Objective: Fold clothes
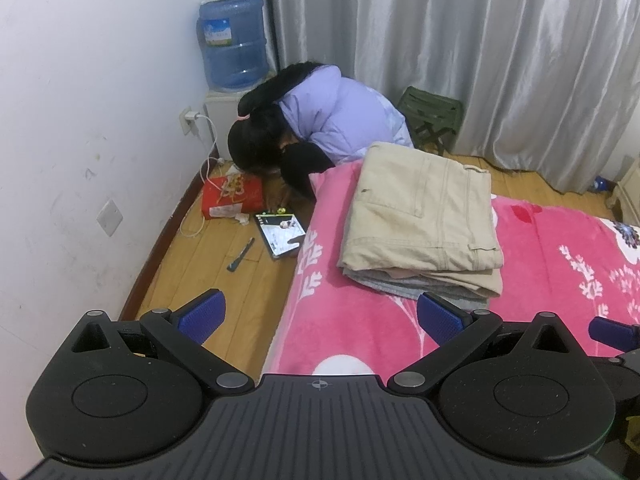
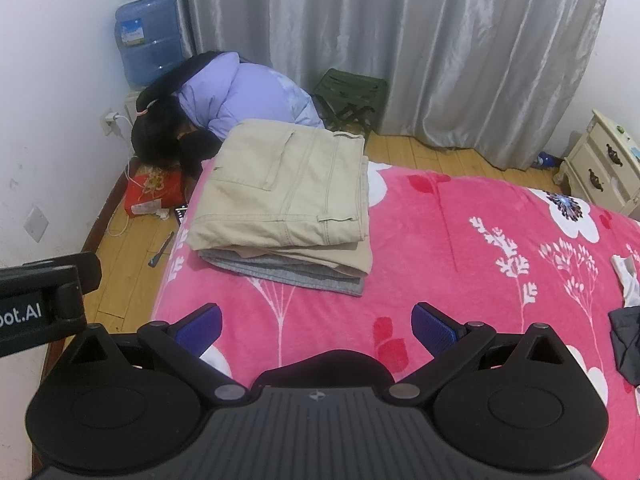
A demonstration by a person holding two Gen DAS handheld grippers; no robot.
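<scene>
My left tongs and right tongs both gape wide and hold nothing, low in each frame above the pink bed. The folded stack, khaki trousers on top, lies mid-frame near the bed's left edge.

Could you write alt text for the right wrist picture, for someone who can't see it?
A stack of folded clothes, beige trousers on top, sits at the corner of a pink floral blanket. The open, empty right gripper hovers in front; a person in a lilac jacket crouches on the floor beyond.
</scene>
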